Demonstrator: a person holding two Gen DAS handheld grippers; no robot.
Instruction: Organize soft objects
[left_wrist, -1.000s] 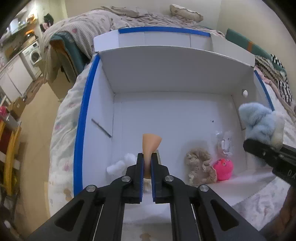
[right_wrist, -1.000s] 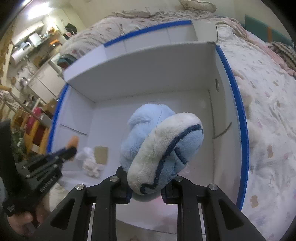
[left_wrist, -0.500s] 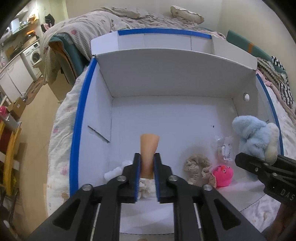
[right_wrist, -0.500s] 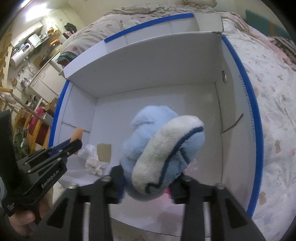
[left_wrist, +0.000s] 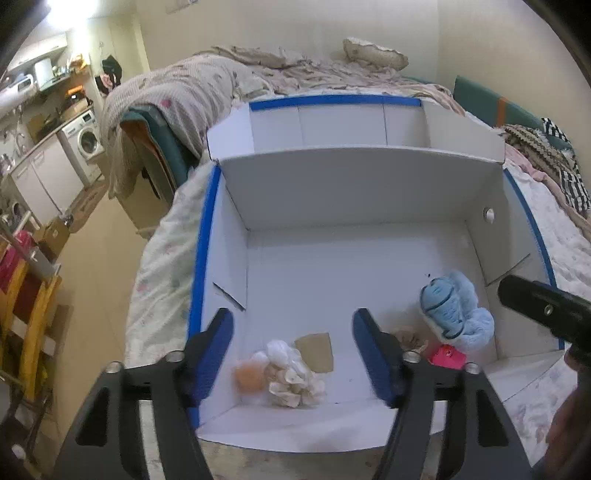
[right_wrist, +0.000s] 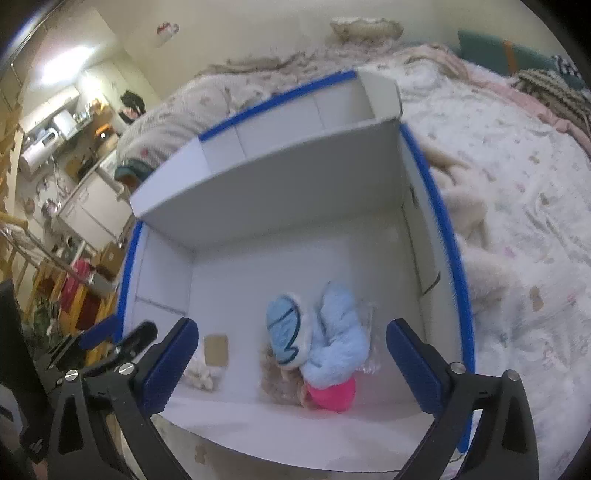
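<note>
A white cardboard box (left_wrist: 354, 192) with blue-taped rims sits on a bed; it also shows in the right wrist view (right_wrist: 280, 177). Inside lie a light blue plush (left_wrist: 456, 314) (right_wrist: 321, 332), a pink toy (left_wrist: 447, 356) (right_wrist: 332, 395), a beige plush (left_wrist: 408, 338) under them, a white fluffy toy (left_wrist: 291, 373) (right_wrist: 201, 373) and an orange soft piece (left_wrist: 249, 376), blurred, beside it. My left gripper (left_wrist: 293, 354) is open and empty above the box's near left. My right gripper (right_wrist: 291, 365) is open and empty above the blue plush.
A brown patch (left_wrist: 316, 350) marks the box floor. The box stands on a floral bedspread (right_wrist: 517, 206) with a rumpled blanket (left_wrist: 207, 85) behind. A washing machine (left_wrist: 86, 138) and shelving (left_wrist: 26, 314) stand to the left of the bed.
Both grippers have opened and pulled back up. The orange piece left the left gripper and lies in the box; the blue plush left the right gripper and lies on the pink and beige toys.
</note>
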